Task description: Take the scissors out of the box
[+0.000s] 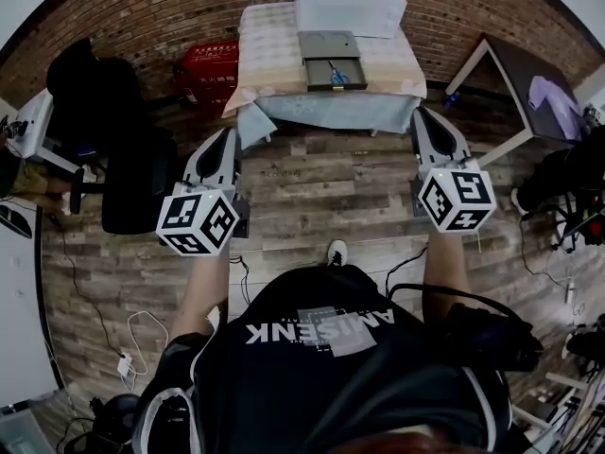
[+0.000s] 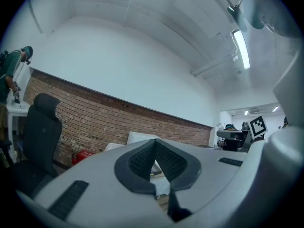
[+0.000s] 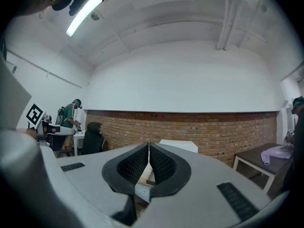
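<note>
One table (image 1: 274, 55) stands ahead; on it, the dark box (image 1: 317, 45) holds the scissors (image 1: 337, 74). Short of the table, my left gripper (image 1: 229, 137) and right gripper (image 1: 423, 114) are closed, empty. Approach step, I judge: next, reach in, open.

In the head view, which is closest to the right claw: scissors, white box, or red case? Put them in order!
1. Scissors, in the open box, ahead-left of the right claw.
2. White box, at the table back.
3. Red case, far left, beside the table.
</note>
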The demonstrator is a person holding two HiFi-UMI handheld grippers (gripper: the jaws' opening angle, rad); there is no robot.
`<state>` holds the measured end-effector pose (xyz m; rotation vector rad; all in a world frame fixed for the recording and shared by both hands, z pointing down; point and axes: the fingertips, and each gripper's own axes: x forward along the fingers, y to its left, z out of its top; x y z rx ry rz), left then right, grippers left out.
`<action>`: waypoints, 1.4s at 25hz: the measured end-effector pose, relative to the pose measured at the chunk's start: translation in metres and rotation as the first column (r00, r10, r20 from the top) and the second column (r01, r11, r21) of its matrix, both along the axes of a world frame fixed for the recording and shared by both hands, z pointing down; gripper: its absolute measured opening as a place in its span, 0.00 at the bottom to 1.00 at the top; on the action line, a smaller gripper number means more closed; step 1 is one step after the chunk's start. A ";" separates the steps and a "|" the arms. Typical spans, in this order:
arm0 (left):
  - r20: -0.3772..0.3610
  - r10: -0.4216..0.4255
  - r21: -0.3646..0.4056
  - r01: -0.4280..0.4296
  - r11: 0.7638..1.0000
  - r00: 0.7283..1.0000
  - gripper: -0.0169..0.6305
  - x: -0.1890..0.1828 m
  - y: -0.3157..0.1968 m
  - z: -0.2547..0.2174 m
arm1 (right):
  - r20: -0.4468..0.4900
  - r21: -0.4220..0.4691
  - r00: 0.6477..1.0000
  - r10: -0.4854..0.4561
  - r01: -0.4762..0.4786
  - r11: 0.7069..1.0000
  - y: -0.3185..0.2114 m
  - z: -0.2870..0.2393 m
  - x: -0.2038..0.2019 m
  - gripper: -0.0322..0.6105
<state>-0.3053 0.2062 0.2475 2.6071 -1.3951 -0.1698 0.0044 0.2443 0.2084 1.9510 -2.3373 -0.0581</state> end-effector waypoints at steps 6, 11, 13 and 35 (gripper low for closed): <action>0.032 -0.001 -0.022 0.002 1.000 0.999 0.05 0.045 -0.032 0.006 | 0.031 -0.001 1.000 0.000 0.001 1.000 -0.039 0.003 0.046 0.12; 0.050 -0.008 -0.035 0.010 0.999 0.999 0.05 0.074 -0.057 0.008 | 0.048 -0.018 0.999 -0.012 0.013 1.000 -0.063 0.014 0.074 0.12; 0.056 -0.009 -0.039 0.011 0.999 0.998 0.05 0.088 -0.064 0.010 | 0.051 -0.022 0.999 -0.016 0.017 1.000 -0.070 0.016 0.088 0.12; 0.118 -0.048 -0.064 0.056 0.996 0.992 0.05 0.211 -0.115 0.018 | 0.109 -0.027 0.992 -0.068 0.072 0.997 -0.133 0.037 0.208 0.12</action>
